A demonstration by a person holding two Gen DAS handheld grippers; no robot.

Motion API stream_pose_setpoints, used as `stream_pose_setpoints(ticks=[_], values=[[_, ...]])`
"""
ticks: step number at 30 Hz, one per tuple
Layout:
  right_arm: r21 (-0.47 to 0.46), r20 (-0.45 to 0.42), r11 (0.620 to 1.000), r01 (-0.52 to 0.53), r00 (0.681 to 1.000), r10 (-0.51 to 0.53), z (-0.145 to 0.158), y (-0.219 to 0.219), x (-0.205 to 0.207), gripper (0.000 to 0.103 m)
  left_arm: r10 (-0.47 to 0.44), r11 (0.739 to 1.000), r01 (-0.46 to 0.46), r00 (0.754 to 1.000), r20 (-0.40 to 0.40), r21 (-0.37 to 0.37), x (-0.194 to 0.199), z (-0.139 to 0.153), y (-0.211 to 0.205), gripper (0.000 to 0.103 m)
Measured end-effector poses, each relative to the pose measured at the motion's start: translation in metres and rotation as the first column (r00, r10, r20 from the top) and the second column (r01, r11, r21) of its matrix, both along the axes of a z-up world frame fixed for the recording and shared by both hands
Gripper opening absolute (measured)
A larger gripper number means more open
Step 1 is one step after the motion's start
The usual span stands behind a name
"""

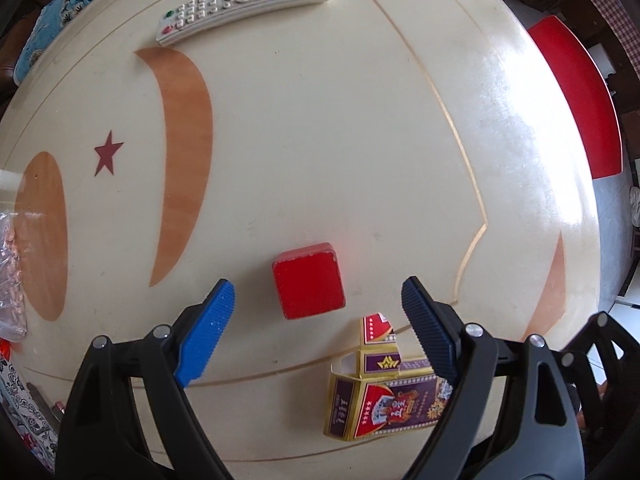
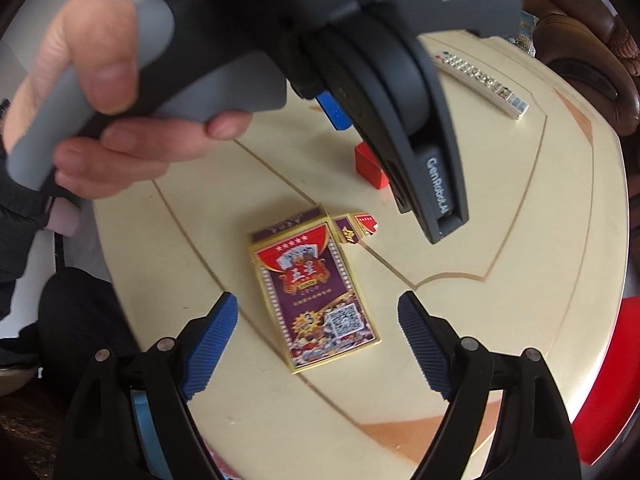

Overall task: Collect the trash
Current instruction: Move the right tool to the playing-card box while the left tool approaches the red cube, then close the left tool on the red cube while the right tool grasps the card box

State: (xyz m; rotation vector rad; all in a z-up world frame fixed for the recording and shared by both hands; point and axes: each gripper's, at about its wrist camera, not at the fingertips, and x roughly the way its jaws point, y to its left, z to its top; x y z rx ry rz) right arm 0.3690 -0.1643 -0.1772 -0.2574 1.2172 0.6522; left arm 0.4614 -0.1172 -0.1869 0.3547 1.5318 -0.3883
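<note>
**Both grippers open over the flattened carton**

On the round cream table [image 1: 320, 128] with its tan inlays and thin gold lines, the flattened purple, red and gold cardboard carton [image 2: 316, 292] lies printed face up, its torn lid flap [image 2: 356, 228] spread open at the far end. Your right gripper [image 2: 318, 334] hovers above the carton's near end with its blue ribbed pads spread wide, one on each side and neither touching the card. There is bare tabletop on both long sides of the carton, and the table's near rim curves just below your left pad.

Your left gripper [image 1: 318, 320] also has its jaws wide apart and holds nothing. In its view the carton [image 1: 384, 404] sits low between the fingers, closer to the right pad, which overlaps its corner in the picture; you cannot tell whether they touch. The small red square block [image 1: 309, 282] rests just beyond the fingertips, between them, apart from the carton's flap [image 1: 378, 330].

Your left hand [image 2: 108, 112] and the grey body of that gripper fill the upper part of the right wrist view, above the block [image 2: 370, 166].

The white remote control [image 1: 246, 4] lies well apart near the far rim. A clear crinkled plastic bag [image 1: 10, 276] shows at the table's left edge, and a red seat [image 1: 576, 96] stands beyond the right rim.
</note>
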Motion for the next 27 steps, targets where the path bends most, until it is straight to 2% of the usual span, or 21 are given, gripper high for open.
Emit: stream_pose_setpoints(ticks=[10,13,18,24,26,27], values=[[-0.102,0.032,0.994,-0.042,0.998,0.045,-0.030,0.019,-0.006,0.080,0.008,1.000,-0.008,1.000,-0.003,-0.014,0.006,-0.010,-0.005,0.083],[-0.095,0.036,0.995,-0.028,0.999,0.031,-0.036,0.020,-0.007,0.080,0.007,1.000,-0.008,1.000,-0.006,-0.024,0.008,-0.012,-0.008,0.082],[-0.114,0.063,0.993,-0.023,0.998,0.030,-0.044,0.023,-0.011,0.081,0.006,1.000,-0.006,1.000,0.002,-0.020,0.009,-0.012,-0.011,0.076],[-0.098,0.082,0.995,0.022,0.997,-0.014,-0.047,0.022,-0.016,0.080,0.016,1.000,-0.016,1.000,0.015,-0.002,0.003,-0.009,-0.012,0.061],[-0.092,0.090,0.995,0.048,0.995,-0.040,-0.047,0.023,-0.021,0.076,0.024,1.000,-0.024,1.000,0.017,0.000,0.001,-0.008,-0.013,0.054],[-0.089,0.097,0.994,0.061,0.994,-0.052,-0.046,0.023,-0.023,0.070,0.026,1.000,-0.026,1.000,0.014,-0.003,0.000,-0.007,-0.014,0.052]])
